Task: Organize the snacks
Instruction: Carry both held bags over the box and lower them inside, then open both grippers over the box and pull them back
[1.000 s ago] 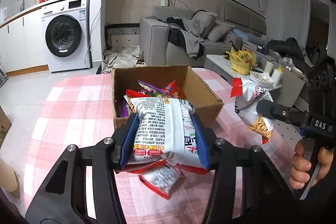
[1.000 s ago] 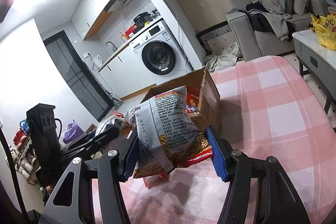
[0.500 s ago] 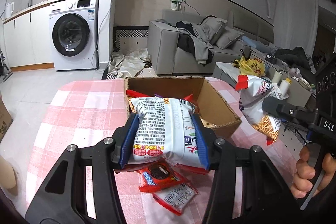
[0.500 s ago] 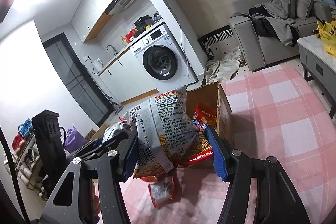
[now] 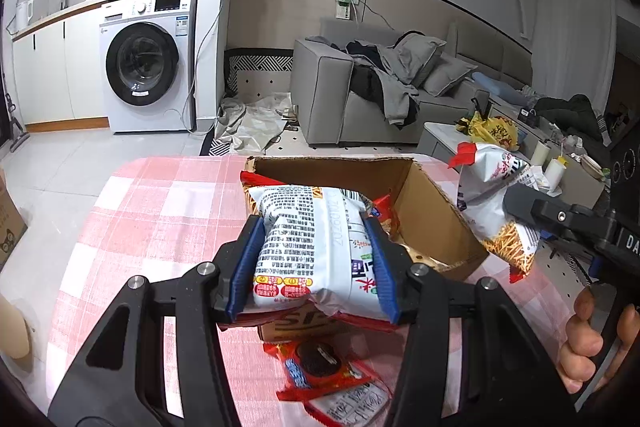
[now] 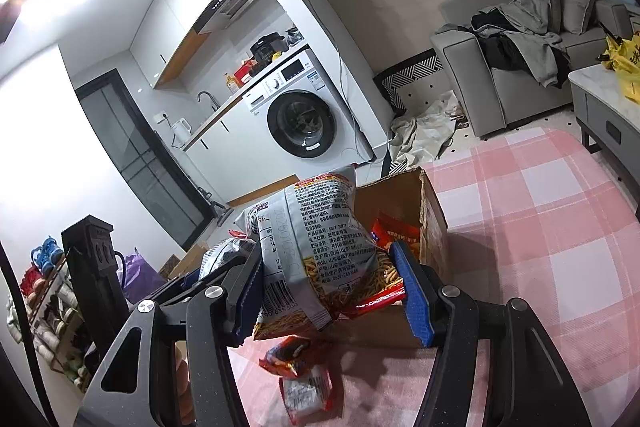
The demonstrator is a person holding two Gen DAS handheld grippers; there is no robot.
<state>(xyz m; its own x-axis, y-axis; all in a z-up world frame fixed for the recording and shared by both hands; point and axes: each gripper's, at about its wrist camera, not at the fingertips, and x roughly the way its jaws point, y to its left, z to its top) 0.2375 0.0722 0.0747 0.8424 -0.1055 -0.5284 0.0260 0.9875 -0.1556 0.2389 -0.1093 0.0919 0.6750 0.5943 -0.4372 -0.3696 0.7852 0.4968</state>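
Observation:
My left gripper is shut on a white snack bag and holds it in the air just before the near edge of the open cardboard box. My right gripper is shut on a silver bag of stick snacks, held in the air near the box; that bag also shows in the left wrist view beside the box's right wall. Several packets lie inside the box. A red cookie packet and a small white packet lie on the pink checked tablecloth below the grippers.
The table's left and far edges drop to a tiled floor. A washing machine and a grey sofa stand beyond. A low side table with a yellow bag stands to the right.
Both grippers have pulled back and risen from the box, each keeping its bag. The two small packets on the cloth have come further into view below them.

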